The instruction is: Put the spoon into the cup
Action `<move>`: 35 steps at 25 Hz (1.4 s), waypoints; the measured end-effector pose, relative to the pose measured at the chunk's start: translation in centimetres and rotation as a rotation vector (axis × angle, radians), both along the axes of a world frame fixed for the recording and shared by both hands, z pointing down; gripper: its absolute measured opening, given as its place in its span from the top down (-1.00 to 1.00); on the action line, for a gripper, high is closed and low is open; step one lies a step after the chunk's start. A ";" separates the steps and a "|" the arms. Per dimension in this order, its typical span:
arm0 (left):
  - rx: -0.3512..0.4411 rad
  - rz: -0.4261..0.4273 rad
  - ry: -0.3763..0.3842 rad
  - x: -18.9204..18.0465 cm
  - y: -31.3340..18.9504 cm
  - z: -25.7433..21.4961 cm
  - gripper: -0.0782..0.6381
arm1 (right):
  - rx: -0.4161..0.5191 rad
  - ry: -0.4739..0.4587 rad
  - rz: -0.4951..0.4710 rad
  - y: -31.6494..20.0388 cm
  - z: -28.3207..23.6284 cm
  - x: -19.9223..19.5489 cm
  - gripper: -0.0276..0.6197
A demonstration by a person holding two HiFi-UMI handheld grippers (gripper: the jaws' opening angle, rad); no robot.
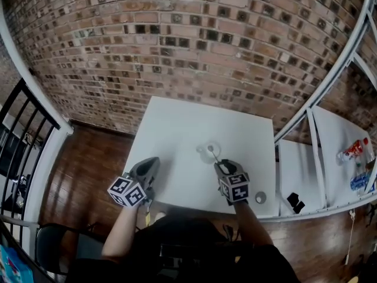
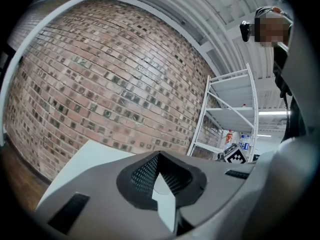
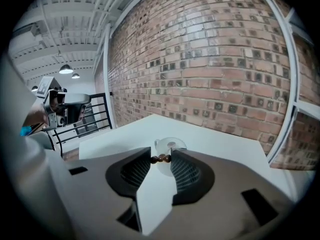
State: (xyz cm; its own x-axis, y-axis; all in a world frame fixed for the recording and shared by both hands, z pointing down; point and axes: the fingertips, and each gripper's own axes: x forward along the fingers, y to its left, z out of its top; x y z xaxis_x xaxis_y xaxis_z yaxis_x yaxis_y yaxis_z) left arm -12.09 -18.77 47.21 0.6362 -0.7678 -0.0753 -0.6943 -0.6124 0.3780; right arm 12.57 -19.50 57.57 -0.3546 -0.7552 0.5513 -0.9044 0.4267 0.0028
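A clear glass cup (image 1: 201,154) stands on the white table (image 1: 177,128), right of its middle. My right gripper (image 1: 219,165) is just in front of the cup, shut on the brown beaded handle of a spoon (image 1: 212,155). The spoon's far end reaches over the cup's mouth. In the right gripper view the handle (image 3: 161,158) is pinched between the jaw tips, with the cup (image 3: 170,147) right behind them. My left gripper (image 1: 153,161) hovers over the table's front left part, shut with nothing in it; its tips (image 2: 159,156) meet over bare table.
A small round metal object (image 1: 261,197) lies near the table's front right corner. A white metal shelf rack (image 1: 318,158) stands to the right, holding a black item (image 1: 296,202) and bottles (image 1: 353,151). A brick wall runs behind the table, and a black railing (image 1: 17,117) is at the left.
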 end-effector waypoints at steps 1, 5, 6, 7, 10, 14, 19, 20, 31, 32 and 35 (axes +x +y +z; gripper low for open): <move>0.000 -0.003 0.000 -0.1 0.0 0.0 0.77 | -0.012 0.007 -0.002 -0.2 0.4 0.0 0.52; 0.000 -0.006 -0.001 -0.6 -0.1 -0.1 0.77 | -0.040 0.033 -0.001 -1.0 1.5 -0.1 0.52; 0.000 -0.007 -0.001 -0.8 -0.1 -0.1 0.77 | -0.045 0.031 0.001 -1.1 1.6 -0.1 0.52; 0.000 -0.009 -0.001 -0.9 -0.2 -0.1 0.77 | -0.051 0.026 0.004 -1.3 1.8 -0.2 0.52; -0.004 -0.019 -0.002 -1.3 -0.3 0.1 0.77 | -0.068 0.009 0.015 -1.9 2.3 -0.2 0.52; -0.011 -0.025 0.001 -1.7 -0.7 0.3 0.77 | -0.100 0.007 0.027 -2.6 3.0 -0.3 0.52; -0.022 -0.045 0.014 -2.4 -1.0 0.6 0.77 | -0.107 0.018 0.029 -3.3 3.2 -0.8 0.51; -0.026 -0.048 0.016 -2.6 -1.0 0.7 0.77 | -0.102 0.020 0.031 -3.4 3.2 -0.8 0.51; -0.042 -0.045 0.025 -2.9 -1.3 1.6 0.77 | -0.065 0.027 0.043 -3.7 2.9 -1.0 0.35; -0.041 -0.040 0.024 -2.7 -1.3 1.6 0.77 | -0.058 0.023 0.047 -3.5 2.7 -0.9 0.35; -0.036 -0.027 0.013 -2.2 -1.3 1.6 0.77 | -0.031 0.013 0.067 -3.0 2.1 -0.2 0.35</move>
